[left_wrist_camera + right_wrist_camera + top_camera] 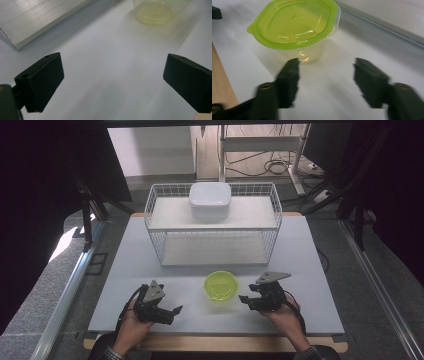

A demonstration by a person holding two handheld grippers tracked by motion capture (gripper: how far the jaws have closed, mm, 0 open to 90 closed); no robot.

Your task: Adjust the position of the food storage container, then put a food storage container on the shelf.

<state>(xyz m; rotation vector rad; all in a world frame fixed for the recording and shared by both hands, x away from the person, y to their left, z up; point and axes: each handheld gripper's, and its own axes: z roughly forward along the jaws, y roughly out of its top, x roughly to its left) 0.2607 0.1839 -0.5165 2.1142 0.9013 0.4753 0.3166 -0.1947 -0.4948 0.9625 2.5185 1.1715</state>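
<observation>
Progress and clearances. The green-lidded tub (pixel 220 286) stands upright on the counter (pixel 310 270), lid on, just in front of the white wire shelf rack (pixel 214 222) and between the two hand-held grippers. The right hand-held gripper (pixel 244 298) sits just beside the tub on its right, jaws parted and empty, pointing at the tub's clear wall; seen from the right gripper view, the tub (pixel 295 27) lies ahead of the jaws, not between them. The left hand-held gripper (pixel 176 309) rests near the front edge of the counter, jaws wide apart with nothing in them, apart from the tub. No grasp is made yet; judged from this, the pickup and any placing remain to be done. A white lidded box (pixel 210 199) already occupies the middle of the rack's upper level; the lower level looks free. Open counter lies on both sides of the tub. The rack's front rim close behind it and the counter's wooden front edge (pixel 222 82) bound movement.
</observation>
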